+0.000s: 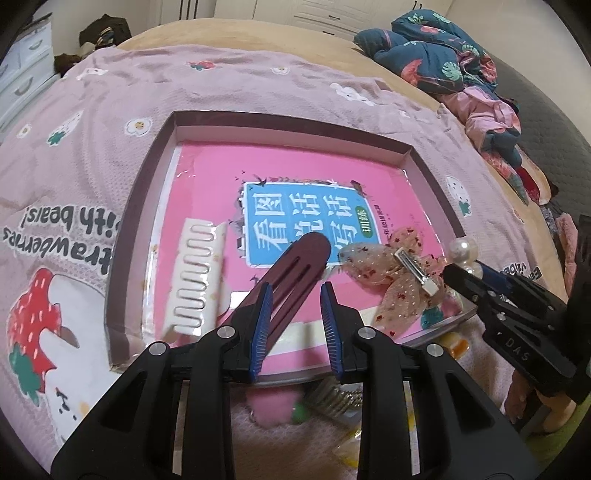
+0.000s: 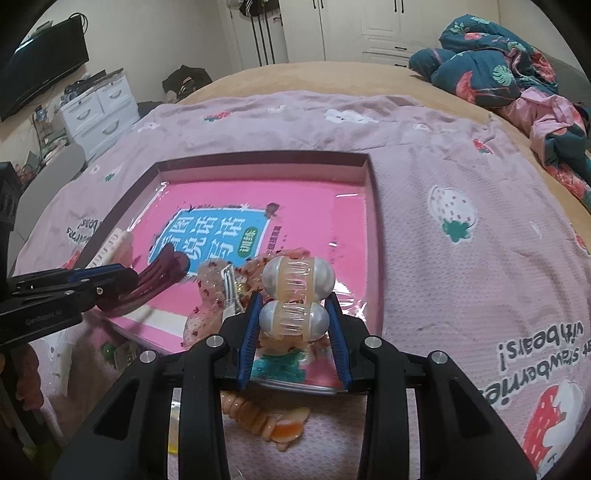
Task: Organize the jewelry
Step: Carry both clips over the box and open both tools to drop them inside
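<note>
You are lowering both clips into the box [image 1: 410, 152]: your left hand-held gripper [image 1: 295, 314] is gripping the maroon clip [image 1: 295, 269], your right hand-held gripper [image 2: 295, 325] the pearl claw [image 2: 295, 295], near the box's front edge. Next, release each flat, clear of the bow [image 1: 399, 284].

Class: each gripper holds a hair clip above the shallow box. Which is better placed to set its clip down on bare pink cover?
Left. Its dark maroon clip hangs over open pink book cover; the right's pearl claw clip hovers beside the sheer bow clip.

White wardrobe [image 2: 369, 33], drawers [image 2: 99, 110], bed [image 2: 295, 77]
</note>
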Available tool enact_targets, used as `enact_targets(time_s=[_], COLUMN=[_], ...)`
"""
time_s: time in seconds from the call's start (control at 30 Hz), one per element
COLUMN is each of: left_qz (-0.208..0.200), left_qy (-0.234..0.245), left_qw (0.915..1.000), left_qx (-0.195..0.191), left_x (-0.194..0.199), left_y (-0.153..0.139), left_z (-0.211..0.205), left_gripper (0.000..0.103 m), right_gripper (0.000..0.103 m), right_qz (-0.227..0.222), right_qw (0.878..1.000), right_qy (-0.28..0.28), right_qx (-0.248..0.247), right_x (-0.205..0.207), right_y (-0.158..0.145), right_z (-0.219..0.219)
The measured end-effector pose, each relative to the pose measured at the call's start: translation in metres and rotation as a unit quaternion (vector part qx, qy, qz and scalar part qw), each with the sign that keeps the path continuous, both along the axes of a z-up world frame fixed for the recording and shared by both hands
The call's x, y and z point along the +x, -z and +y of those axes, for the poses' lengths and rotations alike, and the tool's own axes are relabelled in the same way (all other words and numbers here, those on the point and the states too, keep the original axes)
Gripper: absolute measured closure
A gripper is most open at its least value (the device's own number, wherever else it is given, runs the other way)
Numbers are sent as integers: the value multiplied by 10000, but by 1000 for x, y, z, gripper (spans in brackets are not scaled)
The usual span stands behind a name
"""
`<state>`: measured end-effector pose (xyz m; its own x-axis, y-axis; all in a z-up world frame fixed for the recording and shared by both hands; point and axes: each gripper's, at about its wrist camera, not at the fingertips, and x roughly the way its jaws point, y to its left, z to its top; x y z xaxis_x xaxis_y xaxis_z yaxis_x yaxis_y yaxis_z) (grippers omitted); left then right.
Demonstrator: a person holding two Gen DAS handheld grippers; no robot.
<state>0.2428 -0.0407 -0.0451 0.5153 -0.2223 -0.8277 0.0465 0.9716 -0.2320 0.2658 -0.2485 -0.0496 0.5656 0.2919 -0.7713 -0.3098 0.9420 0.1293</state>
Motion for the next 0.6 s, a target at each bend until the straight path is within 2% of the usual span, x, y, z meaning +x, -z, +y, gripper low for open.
enact_targets(time_s=[0.17,0.2,0.23,0.27,0.37,0.6], left_qz=[3,8,10,5,-22,-104], left_qy=[-23,-26,-29,-32,-33,-4], left_qw=[10000,10000,10000,10000,10000,9999], left_qx=[10,3,-4,-5,-12,-23], left_x=[-6,-7,-7,-8,-11,-21], left_y=[-1,-1,-2,-2,-5,-16], left_z=[5,6,7,7,7,8], left_gripper=[84,84,84,84,84,82], right_gripper=[69,61,48,45,44,31], right_qz=[73,64,27,-20,-120,-310], right_qw=[10000,10000,10000,10000,9999,9995], right_qy=[-60,-68,-56,-32,-26,54], right_qx=[13,13,36,53,46,42], right_x=[-2,-2,-5,-7,-13,-27], right_y=[4,3,1,-1,-7,-23], right_z=[6,6,5,4,2,-7])
